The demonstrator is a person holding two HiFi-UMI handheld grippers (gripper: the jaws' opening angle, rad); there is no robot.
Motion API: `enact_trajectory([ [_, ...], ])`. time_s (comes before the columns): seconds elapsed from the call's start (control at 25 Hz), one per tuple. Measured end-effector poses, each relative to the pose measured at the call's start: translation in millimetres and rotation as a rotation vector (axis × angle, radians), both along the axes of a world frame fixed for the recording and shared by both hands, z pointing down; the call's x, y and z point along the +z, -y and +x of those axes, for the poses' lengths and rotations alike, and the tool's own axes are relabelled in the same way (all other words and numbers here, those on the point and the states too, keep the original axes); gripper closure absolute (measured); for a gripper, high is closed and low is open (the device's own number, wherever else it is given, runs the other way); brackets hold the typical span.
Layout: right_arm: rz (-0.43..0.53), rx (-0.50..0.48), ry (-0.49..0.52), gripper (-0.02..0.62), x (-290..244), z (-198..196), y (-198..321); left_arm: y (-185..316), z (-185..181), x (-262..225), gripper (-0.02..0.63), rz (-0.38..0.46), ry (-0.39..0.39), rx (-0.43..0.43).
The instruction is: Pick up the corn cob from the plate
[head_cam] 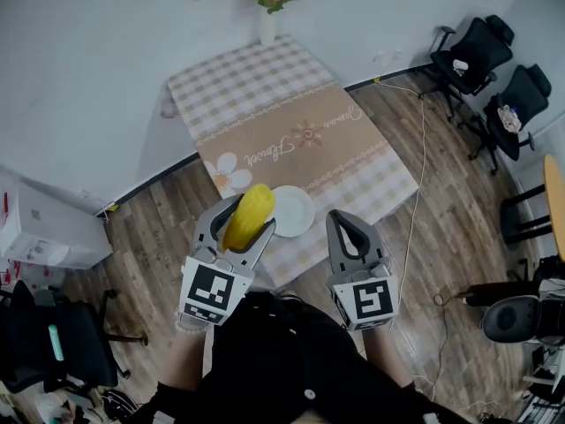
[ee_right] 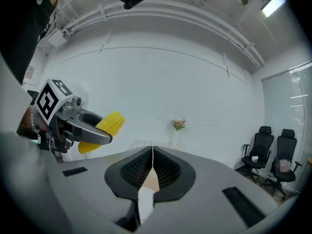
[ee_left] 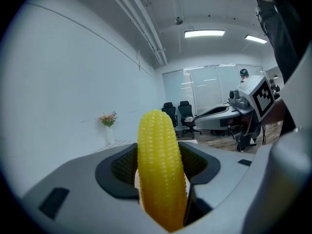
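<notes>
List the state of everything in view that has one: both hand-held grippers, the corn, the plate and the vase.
Left hand-held gripper: shut on the corn cob.
Corn cob: clamped between the left jaws, held in the air, off the plate.
Right hand-held gripper: shut, nothing between its jaws.
Plate: empty, flat on the table.
Vase: upright at the table's far edge, flowers in it.
</notes>
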State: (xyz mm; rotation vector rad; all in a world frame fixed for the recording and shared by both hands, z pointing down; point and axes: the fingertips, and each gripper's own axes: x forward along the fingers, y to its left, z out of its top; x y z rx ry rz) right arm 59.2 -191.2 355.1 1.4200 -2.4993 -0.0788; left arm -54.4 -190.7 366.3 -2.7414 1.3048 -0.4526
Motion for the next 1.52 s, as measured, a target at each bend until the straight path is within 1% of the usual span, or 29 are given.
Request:
enact_trajectory([
  [0.72,-0.006,-0.009,-0.023,0.552,3,4,-5,-3,10,-3,0.347,0.016,-0.003,0.019],
  [0.92,-0.006,-0.013,-0.023,0.552,2,5,-5,-4,14,-4,0.347,-0.02,-0.014,0.001],
  [1.08,-0.015,-0.014,-0.035,0.553,4,5,-8,-4,15,-2,0.347,0.017,0.015,0.03],
  [1.24,-0.012,-0.011,-0.031,0.552,4,6,-7,-4,17,-3,0.347,0.021,0.029,0.035],
  [1.52,-0.017,-0.014,-0.04,0.554,5,7,-8,-4,21,-3,0.347,0.024,0.028,0.044],
])
